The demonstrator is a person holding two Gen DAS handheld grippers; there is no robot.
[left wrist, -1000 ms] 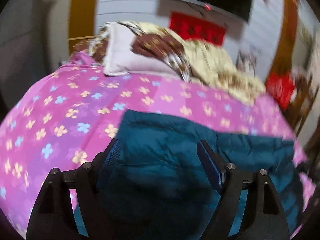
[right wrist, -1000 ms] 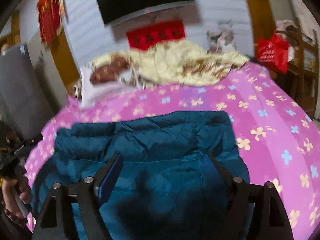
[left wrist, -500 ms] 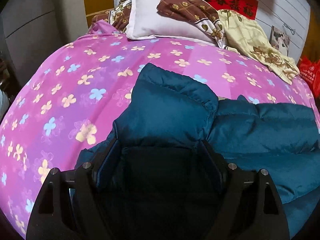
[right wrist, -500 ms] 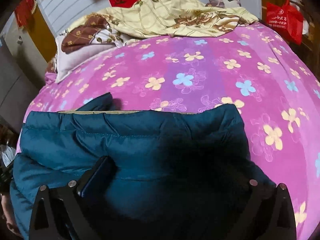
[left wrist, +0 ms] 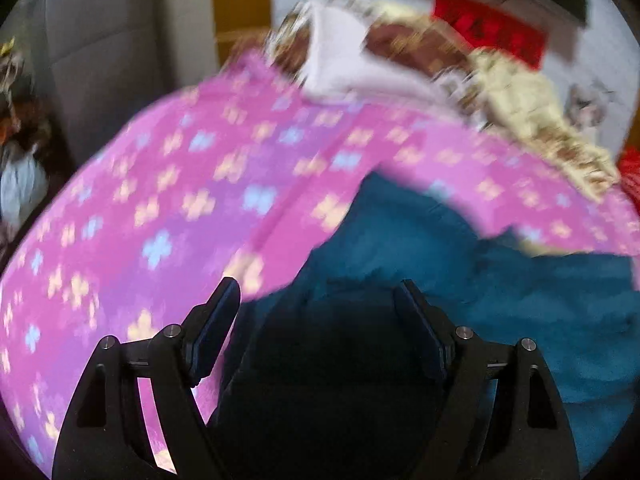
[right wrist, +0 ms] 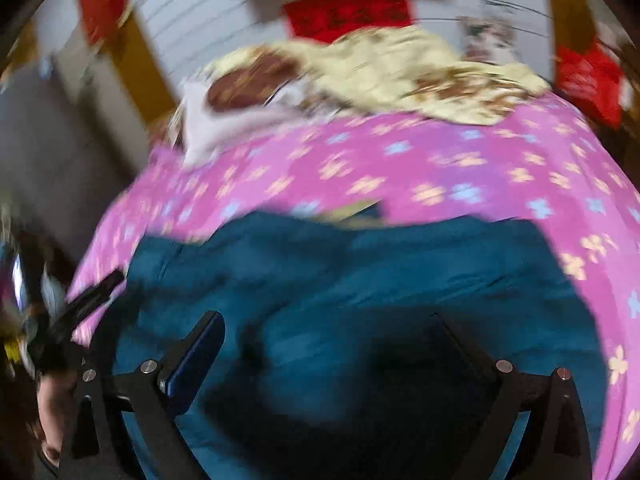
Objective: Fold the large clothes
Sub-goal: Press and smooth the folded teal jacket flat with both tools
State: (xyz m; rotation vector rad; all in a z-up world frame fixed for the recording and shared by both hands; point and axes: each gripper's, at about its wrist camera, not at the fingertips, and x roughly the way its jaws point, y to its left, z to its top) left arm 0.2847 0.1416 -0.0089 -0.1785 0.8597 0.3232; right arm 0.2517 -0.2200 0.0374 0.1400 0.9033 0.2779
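Now the teal puffer jacket [right wrist: 360, 280] lies on the pink flowered bedspread [right wrist: 440, 168] — left gripper [left wrist: 316, 312] spread above its left edge, right gripper [right wrist: 332, 344] closing slightly, pinching nothing.

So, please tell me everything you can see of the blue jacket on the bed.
The jacket is dark teal, puffy and quilted, seemingly padded synthetic fabric. It lies folded and bunched on the pink flowered bedsheet, near its front edge. A pale yellowish strip shows at its far edge. The frames are blurred, so no zipper or sleeve is clear. Both grippers hang over it with jaws apart; nothing visibly pinches it.
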